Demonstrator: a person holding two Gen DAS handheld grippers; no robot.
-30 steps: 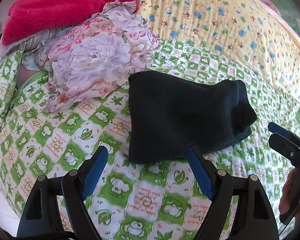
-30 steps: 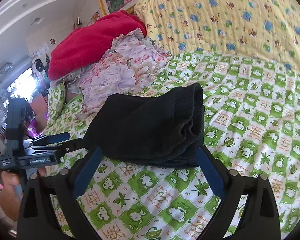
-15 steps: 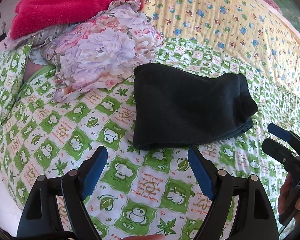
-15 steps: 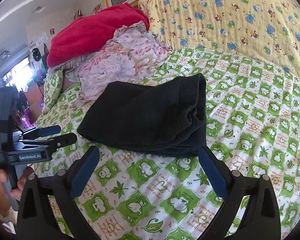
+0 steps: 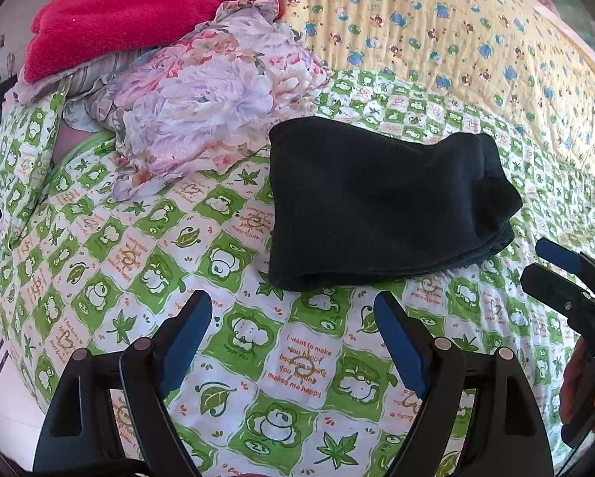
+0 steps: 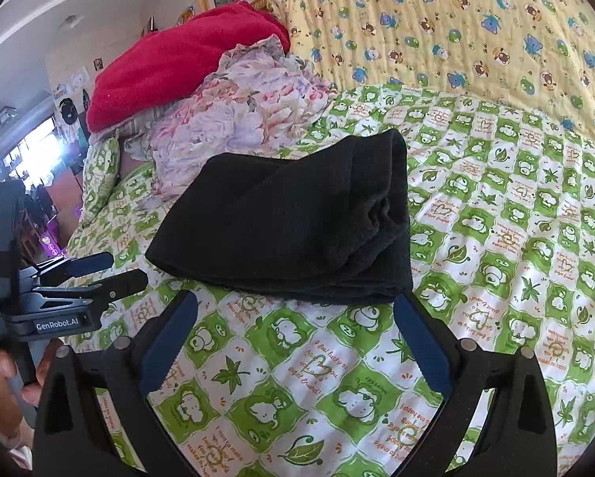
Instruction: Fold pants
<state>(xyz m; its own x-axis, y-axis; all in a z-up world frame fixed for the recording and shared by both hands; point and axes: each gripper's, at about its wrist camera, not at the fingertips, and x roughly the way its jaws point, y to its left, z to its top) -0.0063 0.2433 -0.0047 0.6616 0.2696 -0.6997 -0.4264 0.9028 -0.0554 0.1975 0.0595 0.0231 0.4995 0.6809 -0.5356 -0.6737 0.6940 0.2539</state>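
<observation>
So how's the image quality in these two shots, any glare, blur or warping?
Left wrist view: sharp, evenly lit, fisheye bending the bedspread and dark corners; the black pants show little fold detail. Right wrist view: same warping, and the window at far left is blown out white.

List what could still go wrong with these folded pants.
The pants lie folded, both grippers open and clear of them. Their thick layered end bulges and may spring open. The floral cloth touches one corner, so moving either could drag the fold. The soft bedspread may let the stack slump.
</observation>
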